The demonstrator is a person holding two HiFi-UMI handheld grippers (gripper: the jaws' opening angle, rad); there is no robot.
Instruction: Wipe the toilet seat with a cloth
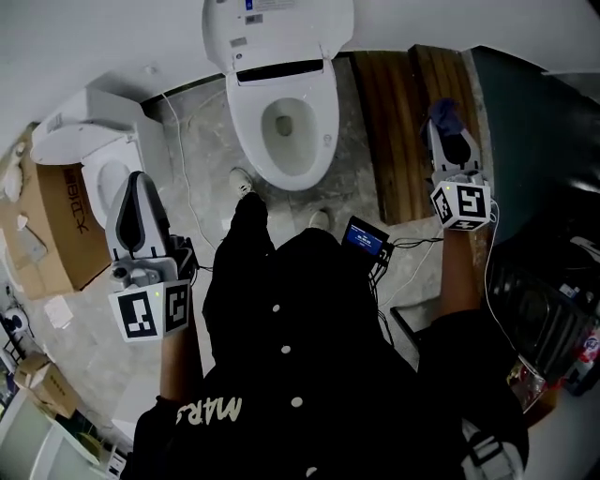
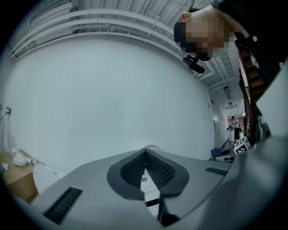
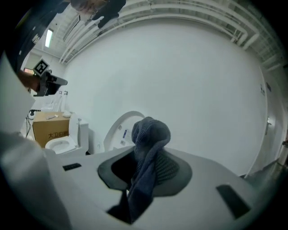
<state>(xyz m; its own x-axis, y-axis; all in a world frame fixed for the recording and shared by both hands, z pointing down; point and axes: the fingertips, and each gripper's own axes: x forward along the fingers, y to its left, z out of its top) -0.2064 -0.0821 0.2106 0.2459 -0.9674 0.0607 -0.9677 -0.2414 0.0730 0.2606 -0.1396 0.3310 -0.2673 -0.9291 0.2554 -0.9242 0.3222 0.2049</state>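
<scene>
A toilet is seen ahead of the person, its lid raised behind the bowl. A second toilet is set to its left, with a cardboard box further left. Planks are laid to its right. The left gripper is held over the second toilet. The right gripper is held over the planks, with a cloth caught between its jaws.

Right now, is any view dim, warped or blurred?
Head view: evenly lit, sharp on the toilet, edges bowed. Left gripper view: strong fisheye, black corners, pale flat light. Right gripper view: same fisheye, dimmer, the cloth close and slightly soft.
</scene>
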